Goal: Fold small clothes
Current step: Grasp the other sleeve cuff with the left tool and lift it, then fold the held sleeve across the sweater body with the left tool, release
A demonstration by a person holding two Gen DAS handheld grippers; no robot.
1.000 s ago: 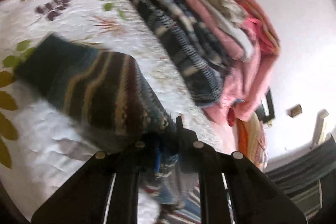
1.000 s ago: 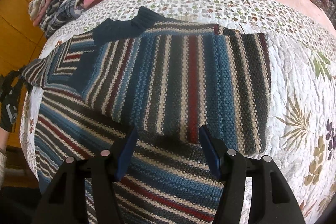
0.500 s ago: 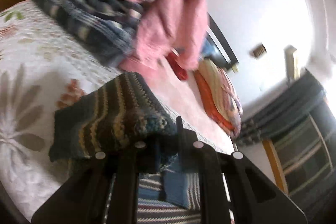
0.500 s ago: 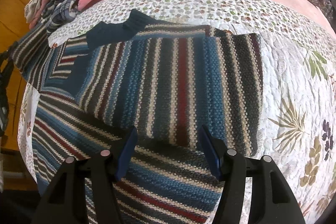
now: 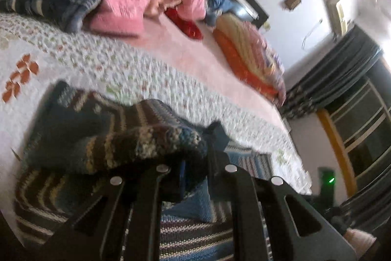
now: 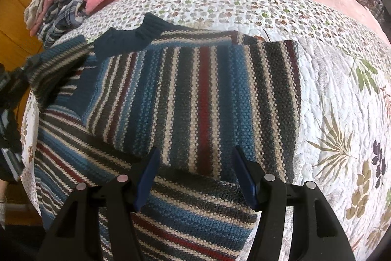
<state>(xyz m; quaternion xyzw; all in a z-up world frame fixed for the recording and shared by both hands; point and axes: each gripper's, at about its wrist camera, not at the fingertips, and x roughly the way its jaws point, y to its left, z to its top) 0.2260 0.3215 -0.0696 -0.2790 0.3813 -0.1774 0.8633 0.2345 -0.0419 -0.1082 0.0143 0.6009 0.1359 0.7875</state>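
Left tool (image 5: 195,163) grips the striped knitted sweater's sleeve (image 5: 117,138).
Right tool (image 6: 195,175) hovers wide above that sweater (image 6: 195,94).

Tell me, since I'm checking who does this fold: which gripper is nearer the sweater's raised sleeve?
Left. The left gripper is shut on the sleeve, lifting it. The right gripper hangs open over the sweater body, away from that sleeve.

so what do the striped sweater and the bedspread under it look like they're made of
Striped sweater: a chunky yarn knit, probably wool or acrylic; the bumpy stitches show and the surface is matte.
Bedspread: looks like quilted cotton with a printed floral pattern; stitch lines pucker the pale, dull surface. The exact fibre of either cannot be told.
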